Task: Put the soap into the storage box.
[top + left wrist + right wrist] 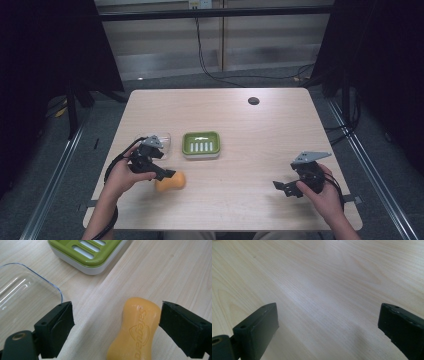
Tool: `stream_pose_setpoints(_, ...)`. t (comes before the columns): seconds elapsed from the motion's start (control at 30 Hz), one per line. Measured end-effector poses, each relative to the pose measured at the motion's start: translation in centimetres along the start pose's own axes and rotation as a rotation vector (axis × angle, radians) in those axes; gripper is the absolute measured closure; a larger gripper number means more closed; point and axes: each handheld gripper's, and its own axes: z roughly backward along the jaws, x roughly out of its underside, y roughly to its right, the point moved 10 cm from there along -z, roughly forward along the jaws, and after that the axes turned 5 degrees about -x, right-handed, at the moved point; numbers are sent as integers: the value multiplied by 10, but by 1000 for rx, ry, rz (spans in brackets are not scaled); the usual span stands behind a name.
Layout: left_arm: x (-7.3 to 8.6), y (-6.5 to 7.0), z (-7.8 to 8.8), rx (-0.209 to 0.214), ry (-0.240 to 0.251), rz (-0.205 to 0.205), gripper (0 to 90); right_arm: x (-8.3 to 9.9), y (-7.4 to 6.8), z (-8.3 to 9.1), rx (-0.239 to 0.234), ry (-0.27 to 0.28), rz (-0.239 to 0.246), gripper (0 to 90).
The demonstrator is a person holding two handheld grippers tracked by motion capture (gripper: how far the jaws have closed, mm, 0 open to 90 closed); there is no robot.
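Pale wood bench (pixel 250 150), with dark curtains on both sides. Near its left front, the left gripper (pixel 116 325) hovers with fingers (pixel 56 327) spread around the orange soap bar (pixel 136 332), not yet pinching it. The green soap dish (pixel 201 144) sits further back, a clear lid (pixel 22 297) just beside it. The grasp looks about to begin; next, close on the bar squarely. The right gripper (pixel 328 327) idles over bare wood, fingers spread.

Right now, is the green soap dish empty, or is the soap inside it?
Empty. The green soap dish shows only its bare white slots, and the orange soap lies on the table beside it.
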Motion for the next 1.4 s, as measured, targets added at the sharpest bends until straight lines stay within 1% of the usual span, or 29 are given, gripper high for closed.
stream_pose_setpoints(0.1,0,0,0,0,3,-4,125,0,0,0,-2,1,-3,26)
stream_pose_setpoints(0.13,2,-1,0,0,-4,8,124,-1,0,1,0,3,-6,26)
stream_pose_setpoints(0.17,2,-1,0,-3,-1,8,125,-1,0,2,2,0,-8,26)
stream_pose_setpoints(0.2,2,-1,1,0,-3,1,128,-2,0,1,0,6,-3,26)
stream_pose_setpoints(0.3,2,1,1,7,-4,7,130,-2,0,0,-1,3,2,26)
stream_pose_setpoints(0.33,4,1,2,3,-20,-11,130,-2,0,0,-1,3,2,26)
stream_pose_setpoints(0.37,4,3,1,11,-22,-7,133,-3,-1,-1,-6,5,1,26)
stream_pose_setpoints(0.4,5,4,2,13,-37,-21,136,-2,0,-1,-4,1,-1,25)
stream_pose_setpoints(0.47,4,7,3,22,-37,-18,141,-3,0,-1,-1,1,1,25)
stream_pose_setpoints(0.5,5,7,3,21,-48,-30,145,-3,-1,-1,-5,1,0,26)
stream_pose_setpoints(0.53,6,8,4,15,-54,-40,151,-4,-1,-2,-11,7,8,26)
stream_pose_setpoints(0.57,6,8,5,17,-62,-50,154,-2,-1,-2,-5,-7,-7,26)
stream_pose_setpoints(0.6,7,10,6,28,-64,-45,154,-2,-1,-2,-6,-6,3,26)
stream_pose_setpoints(0.63,8,10,7,30,-76,-68,159,-3,-1,-3,-9,-5,5,26)
stream_pose_setpoints(0.7,9,12,7,32,-75,-72,179,-3,-2,-2,-10,0,2,26)
stream_pose_setpoints(0.73,9,14,7,40,-75,-77,188,-4,-2,-2,-9,0,4,26)
stream_pose_setpoints(0.77,10,15,6,43,-86,-100,205,-4,-1,-2,-10,1,6,26)
stream_pose_setpoints(0.83,12,17,3,39,-114,-125,219,-4,-1,-3,-11,0,4,26)
stream_pose_setpoints(0.87,13,19,1,40,-127,-128,221,-4,-1,-3,-10,1,5,26)
stream_pose_setpoints(0.97,16,22,-4,50,-164,-169,248,-4,-1,-3,-8,-4,8,26)
stream_pose_setpoints(1.0,17,24,-6,52,-180,-167,254,-5,-1,-3,-9,-3,13,26)
stream_pose_setpoints(1.03,19,24,-8,48,-196,-175,259,-5,-1,-4,-9,-2,11,26)
stream_pose_setpoints(1.07,19,24,-8,48,-196,-175,263,-5,-1,-4,-9,-2,11,26)
stream_pose_setpoints(1.1,22,26,-11,57,-226,-184,265,-4,-2,-4,-11,-2,11,26)
stream_pose_setpoints(1.2,23,27,-14,62,-236,-188,272,-4,-2,-3,-8,-10,-2,26)
stream_pose_setpoints(1.27,24,27,-16,64,-247,-196,293,-4,-1,-3,-6,-7,9,26)
stream_pose_setpoints(1.4,27,27,-18,65,-271,-207,331,-4,-1,-3,-6,-9,4,26)
